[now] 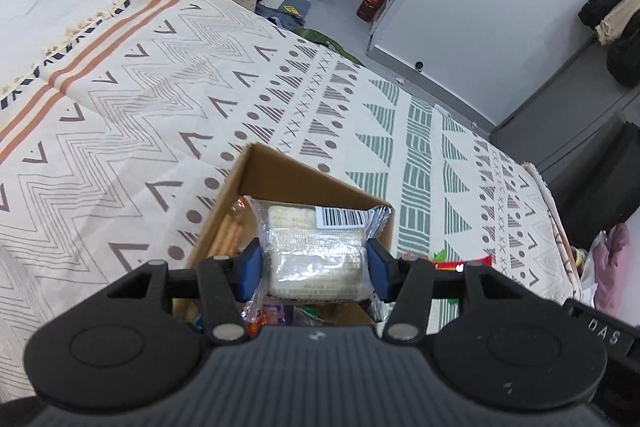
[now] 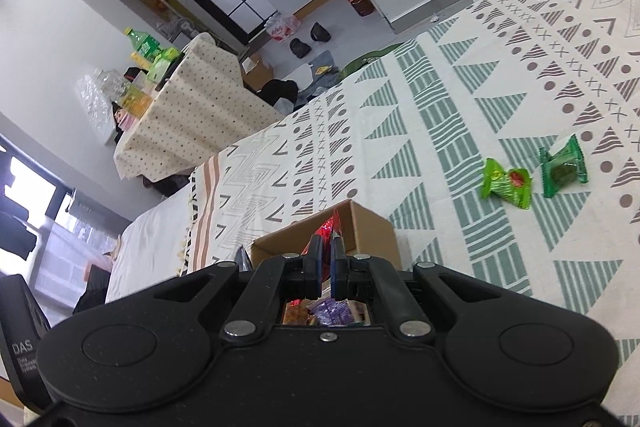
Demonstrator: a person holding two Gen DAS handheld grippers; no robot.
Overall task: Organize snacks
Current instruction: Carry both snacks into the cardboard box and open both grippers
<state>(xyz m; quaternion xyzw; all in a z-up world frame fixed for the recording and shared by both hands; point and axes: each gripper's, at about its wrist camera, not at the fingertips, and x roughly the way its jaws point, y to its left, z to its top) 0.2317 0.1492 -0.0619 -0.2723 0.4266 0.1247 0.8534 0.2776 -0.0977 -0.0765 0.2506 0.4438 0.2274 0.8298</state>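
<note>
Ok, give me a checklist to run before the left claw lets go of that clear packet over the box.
1. Left claw grips the clear packet: ok.
2. Packet over the open cardboard box: ok.
3. Room left inside the box: cannot tell, snacks already fill part of it.
4. Right claw out of the drop path: cannot tell.
5. Right claw holds a red wrapper: ok.
6. Two green snacks waiting on the cloth: not ok.

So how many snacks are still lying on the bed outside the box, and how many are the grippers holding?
Green snack packets lying on the bedspread: 2
Clear-wrapped snack held by the left gripper: 1
Red-wrapped snack held by the right gripper: 1
Total: 4
Snacks inside the cardboard box are too hidden to count.
</note>
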